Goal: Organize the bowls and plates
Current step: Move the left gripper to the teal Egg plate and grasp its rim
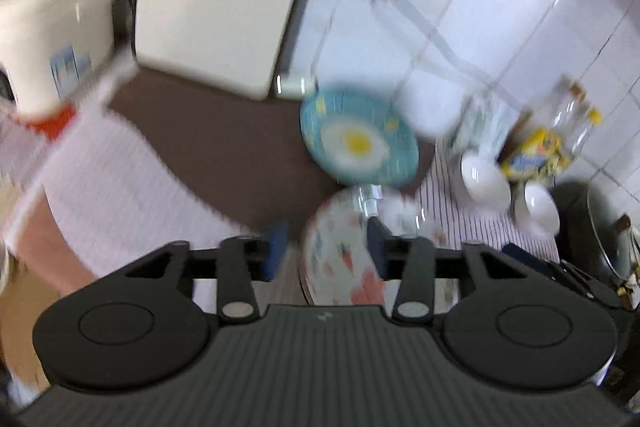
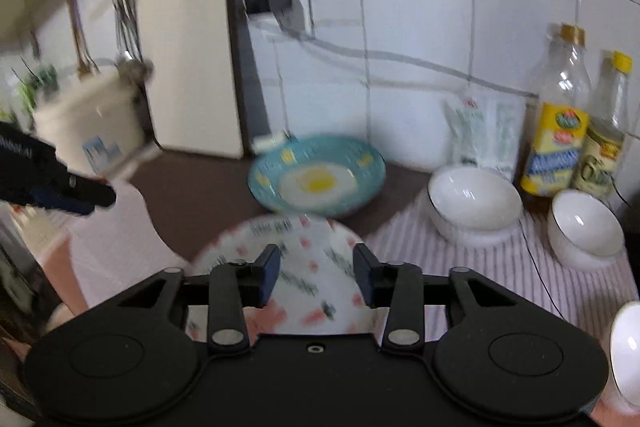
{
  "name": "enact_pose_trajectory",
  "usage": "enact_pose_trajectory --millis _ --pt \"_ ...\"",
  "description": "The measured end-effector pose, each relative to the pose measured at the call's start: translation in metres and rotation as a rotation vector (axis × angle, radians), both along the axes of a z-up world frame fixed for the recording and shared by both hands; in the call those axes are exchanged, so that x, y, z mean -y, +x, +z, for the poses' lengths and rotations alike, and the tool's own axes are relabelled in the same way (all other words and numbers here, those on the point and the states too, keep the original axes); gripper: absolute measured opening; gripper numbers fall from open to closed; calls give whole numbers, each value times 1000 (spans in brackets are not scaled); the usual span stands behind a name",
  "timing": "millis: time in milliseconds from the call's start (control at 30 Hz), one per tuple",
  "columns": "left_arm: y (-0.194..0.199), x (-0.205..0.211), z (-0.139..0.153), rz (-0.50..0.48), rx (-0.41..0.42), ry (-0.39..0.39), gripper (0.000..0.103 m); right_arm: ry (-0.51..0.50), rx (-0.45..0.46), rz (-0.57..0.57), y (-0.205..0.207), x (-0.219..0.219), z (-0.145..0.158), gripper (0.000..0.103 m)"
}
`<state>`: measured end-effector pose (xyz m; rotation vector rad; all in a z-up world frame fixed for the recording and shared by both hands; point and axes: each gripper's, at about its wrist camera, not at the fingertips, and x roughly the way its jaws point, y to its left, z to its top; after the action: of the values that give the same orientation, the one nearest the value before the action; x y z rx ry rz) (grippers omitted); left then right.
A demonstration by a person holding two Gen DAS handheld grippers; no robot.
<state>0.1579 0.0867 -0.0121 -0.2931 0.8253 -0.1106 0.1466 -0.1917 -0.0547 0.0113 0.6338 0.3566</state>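
Observation:
A white plate with red and dark prints (image 2: 304, 267) lies on the counter in front of me; it also shows in the left wrist view (image 1: 340, 255). Behind it stands a teal plate with a fried-egg picture (image 2: 318, 177), also in the left wrist view (image 1: 358, 141). Two white bowls (image 2: 474, 199) (image 2: 584, 225) sit on a striped cloth at the right. My right gripper (image 2: 316, 273) is open above the printed plate. My left gripper (image 1: 328, 253) is open above the same plate. Both views are blurred.
Oil bottles (image 2: 560, 123) stand by the tiled wall at the right. A beige board (image 2: 192, 67) leans against the wall. A white container (image 2: 92, 123) sits at the left. A dark pan (image 1: 592, 227) is at the far right. Another white dish (image 2: 628, 347) shows at the right edge.

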Motion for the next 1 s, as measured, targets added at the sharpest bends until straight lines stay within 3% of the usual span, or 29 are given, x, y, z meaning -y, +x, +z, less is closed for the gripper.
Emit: enact_pose_trajectory --millis 133,400,533,633,900,1000 --pt "14 -10 10 -32 76 71 52 33 35 8 18 2 3 58" --pt "34 7 -33 -150 184 184 53 77 48 -28 49 0 -15 62" --pt "48 22 -56 -185 212 191 67 70 7 -52 75 0 -35 62" --pt "65 27 -74 -147 224 164 87 118 -45 -85 97 6 -52 62" --pt "126 34 -112 -55 180 109 89 206 -245 -172 160 12 -91 62" --pt "146 37 -117 20 185 112 92 210 -256 -212 172 11 -92 62"
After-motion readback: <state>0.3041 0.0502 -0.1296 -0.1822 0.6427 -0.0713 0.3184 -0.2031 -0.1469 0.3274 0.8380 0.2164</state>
